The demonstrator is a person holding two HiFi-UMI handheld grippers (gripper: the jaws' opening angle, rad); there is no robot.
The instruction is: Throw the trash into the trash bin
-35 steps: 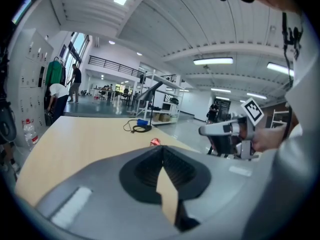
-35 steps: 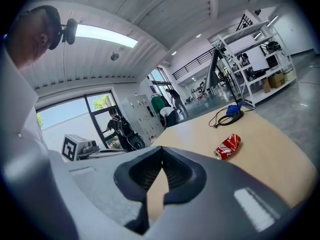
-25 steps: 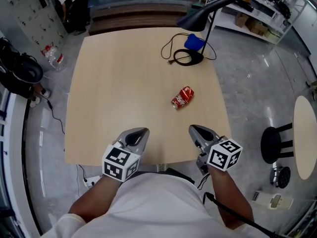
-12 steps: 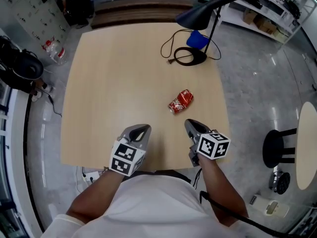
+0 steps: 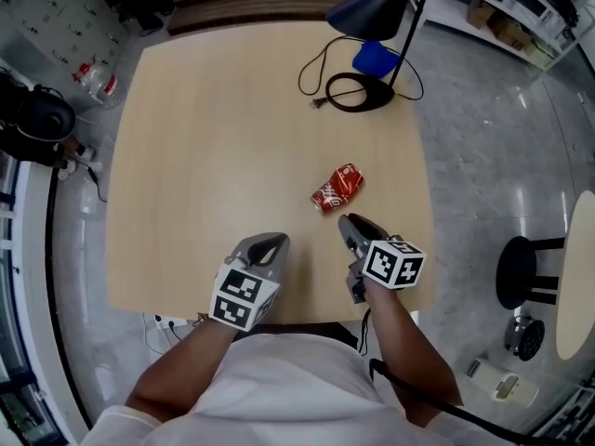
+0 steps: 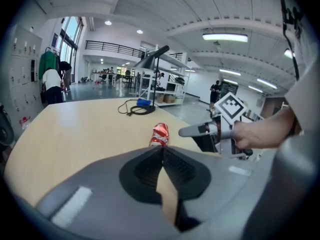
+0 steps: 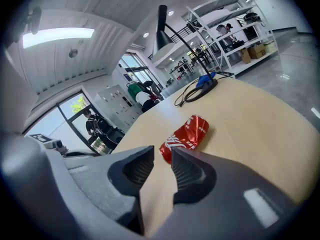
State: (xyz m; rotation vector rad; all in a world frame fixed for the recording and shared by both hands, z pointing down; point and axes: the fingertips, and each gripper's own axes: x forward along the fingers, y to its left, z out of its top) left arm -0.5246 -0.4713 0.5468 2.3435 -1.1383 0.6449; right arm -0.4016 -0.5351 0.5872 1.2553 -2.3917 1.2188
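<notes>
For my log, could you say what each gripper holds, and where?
Nothing: left gripper shut, empty; right gripper just opening, empty, short of the crushed red can.

Crushed red can (image 5: pixel 337 188) lies on wooden table (image 5: pixel 214 137).

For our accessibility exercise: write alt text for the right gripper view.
A crushed red can lies on a pale wooden table just ahead of the right gripper, whose jaws have just been opening, with nothing between them. A black lamp stands at the table's far end.
</notes>
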